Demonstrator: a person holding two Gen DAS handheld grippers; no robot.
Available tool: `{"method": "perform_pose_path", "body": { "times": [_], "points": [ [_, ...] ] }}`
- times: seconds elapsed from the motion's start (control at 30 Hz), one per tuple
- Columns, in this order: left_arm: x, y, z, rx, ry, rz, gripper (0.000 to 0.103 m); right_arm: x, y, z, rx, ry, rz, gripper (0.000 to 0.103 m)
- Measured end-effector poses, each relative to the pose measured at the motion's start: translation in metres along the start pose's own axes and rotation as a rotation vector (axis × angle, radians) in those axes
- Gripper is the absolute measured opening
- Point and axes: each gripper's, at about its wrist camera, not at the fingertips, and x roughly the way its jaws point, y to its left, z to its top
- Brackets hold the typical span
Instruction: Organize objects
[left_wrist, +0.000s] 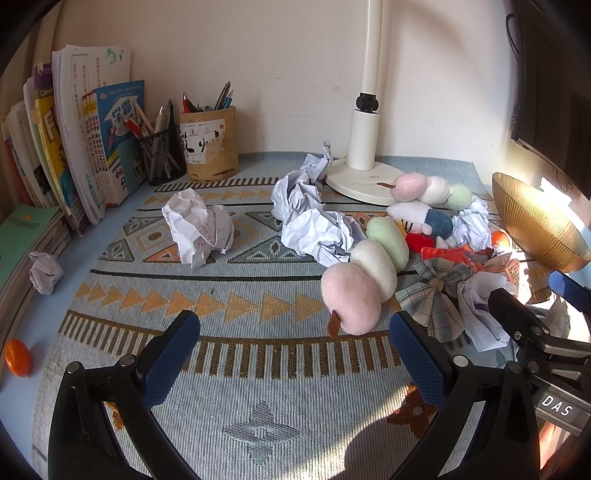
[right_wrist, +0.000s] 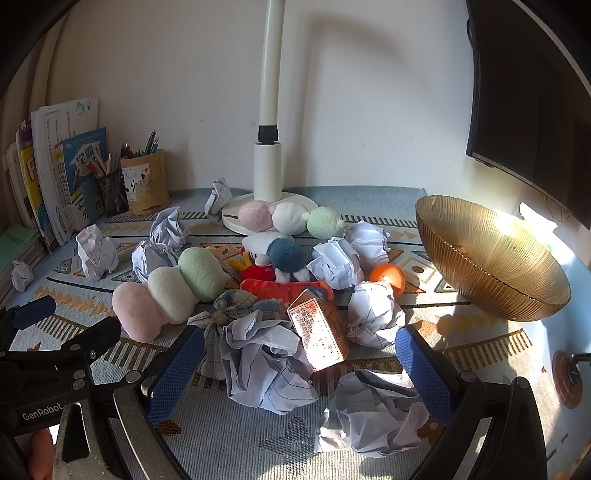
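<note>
Sunlight falls from the right on a desk covered with a woven patterned cloth (left_wrist: 258, 398), against a plain wall. The left gripper (left_wrist: 293, 354) hovers low over a bare part of the cloth with its blue fingers wide apart and nothing between them; the right gripper (right_wrist: 301, 365) is also spread wide, and its fingers stand on both sides of a crumpled paper ball (right_wrist: 264, 365) and a small orange carton (right_wrist: 319, 332) without touching them, as far as can be seen. Just beyond the left gripper lies a plush dango skewer (left_wrist: 364, 275), pink, white and green, with its brown stick end toward the camera. It looks very light and soft, so the fingers will probably sink in; a hold across the pink ball or the narrow waist between two balls seems safest. The paper balls should weigh almost nothing and will crush, so any side is good. Farther out are a checked fabric bow (right_wrist: 232, 310), a second dango plush (right_wrist: 291, 218) beside the white lamp base (left_wrist: 360, 181), a small orange (right_wrist: 388, 277) and a ribbed gold bowl (right_wrist: 491, 269), which is tilted and probably fragile. Books (left_wrist: 74, 147) and pen holders (left_wrist: 208, 147) stand at the far left.
</note>
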Motion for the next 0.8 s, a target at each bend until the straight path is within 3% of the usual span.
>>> {"method": "perform_pose_path", "body": {
  "times": [0.8],
  "points": [
    [0.0,-0.0002,-0.0004,0.001,0.0,0.0,0.102,0.0011,0.0,-0.0001,0.003,0.011,0.003,0.103]
  ]
}}
